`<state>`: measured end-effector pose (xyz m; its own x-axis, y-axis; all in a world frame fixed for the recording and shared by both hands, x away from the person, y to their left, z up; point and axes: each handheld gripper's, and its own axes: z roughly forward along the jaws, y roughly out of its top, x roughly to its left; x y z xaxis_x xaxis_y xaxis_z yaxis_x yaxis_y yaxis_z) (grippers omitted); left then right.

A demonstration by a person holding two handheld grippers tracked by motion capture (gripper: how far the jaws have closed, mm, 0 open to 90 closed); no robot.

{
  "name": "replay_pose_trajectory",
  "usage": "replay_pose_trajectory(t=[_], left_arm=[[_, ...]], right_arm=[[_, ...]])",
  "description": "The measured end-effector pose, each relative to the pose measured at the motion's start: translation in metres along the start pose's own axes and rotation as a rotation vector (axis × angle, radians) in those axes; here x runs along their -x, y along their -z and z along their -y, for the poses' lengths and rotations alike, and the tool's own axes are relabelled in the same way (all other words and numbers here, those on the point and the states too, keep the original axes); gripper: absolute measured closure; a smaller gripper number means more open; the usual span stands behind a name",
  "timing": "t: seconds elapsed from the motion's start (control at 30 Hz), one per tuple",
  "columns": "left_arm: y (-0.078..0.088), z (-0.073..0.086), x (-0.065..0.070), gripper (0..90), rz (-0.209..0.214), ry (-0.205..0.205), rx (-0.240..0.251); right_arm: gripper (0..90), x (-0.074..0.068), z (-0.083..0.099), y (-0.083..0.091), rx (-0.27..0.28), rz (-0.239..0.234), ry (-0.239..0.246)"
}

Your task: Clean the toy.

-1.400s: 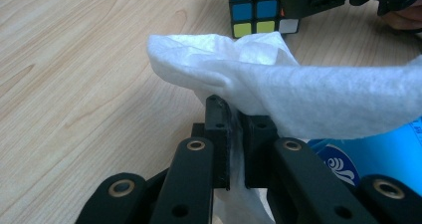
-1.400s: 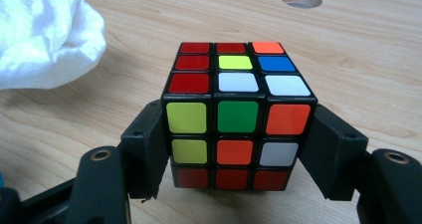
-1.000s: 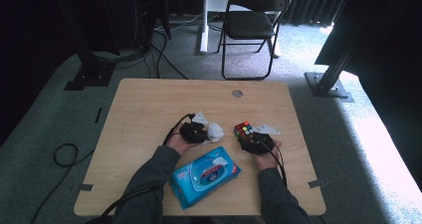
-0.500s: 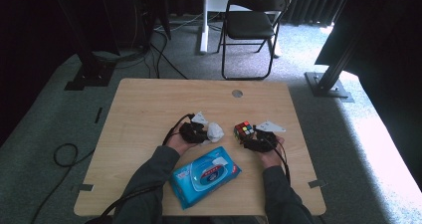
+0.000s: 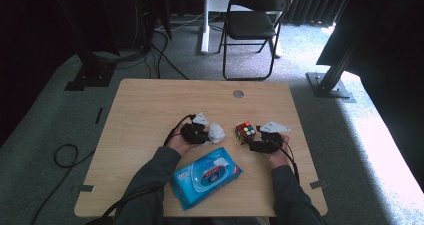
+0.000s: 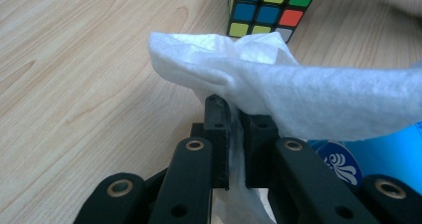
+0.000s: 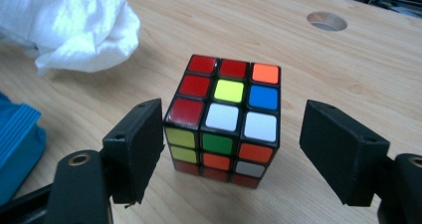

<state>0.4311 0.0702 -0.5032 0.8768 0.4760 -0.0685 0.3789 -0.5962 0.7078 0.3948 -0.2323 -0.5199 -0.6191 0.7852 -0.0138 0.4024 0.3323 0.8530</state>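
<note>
Left of the cube (image 5: 245,132), the left gripper (image 5: 196,133) clamps a white wipe (image 5: 216,132). The right gripper (image 7: 226,149) has just been opening; its jaws flank the cube, the right one clear. Wiping seems next: steady it, bring the wipe across.

The table (image 5: 150,105) is seen to be of pale wood with a smooth, matt grain. The cube (image 7: 222,118) is made of glossy black plastic faced with shiny coloured stickers. The wipe (image 6: 278,92) is a soft, fibrous white cloth, matt and slightly fuzzy. The wipes pack (image 5: 206,176) is wrapped in glossy blue plastic film. Matt black plastic is shown on both grippers' jaws.
</note>
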Motion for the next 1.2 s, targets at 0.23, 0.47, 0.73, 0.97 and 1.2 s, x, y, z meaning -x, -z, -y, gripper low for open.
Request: replay_pose_trajectory(t=[0.23,0.47,0.73,0.97,1.2], left_arm=[[-0.0010,0.0000,0.0007,83.0,0.003,0.000,-0.001],[-0.0003,-0.0001,0.0004,82.9,0.003,0.002,0.004],[-0.0007,-0.0004,0.0007,82.7,0.004,0.000,0.005],[-0.0011,-0.0006,0.0008,82.7,0.004,0.001,0.006],[-0.0011,-0.0007,0.0008,82.5,0.005,0.003,0.009]], right_arm=[[28.7,0.0025,0.0038,-0.0009,-0.005,-0.022,0.011],[36.1,0.0001,0.0050,-0.0003,0.002,-0.021,0.030],[45.2,-0.0016,0.0055,0.0012,0.013,-0.007,0.045],[53.3,-0.0027,0.0057,0.0027,0.022,-0.003,0.057],[57.7,-0.0043,0.0057,0.0026,0.026,-0.004,0.068]])
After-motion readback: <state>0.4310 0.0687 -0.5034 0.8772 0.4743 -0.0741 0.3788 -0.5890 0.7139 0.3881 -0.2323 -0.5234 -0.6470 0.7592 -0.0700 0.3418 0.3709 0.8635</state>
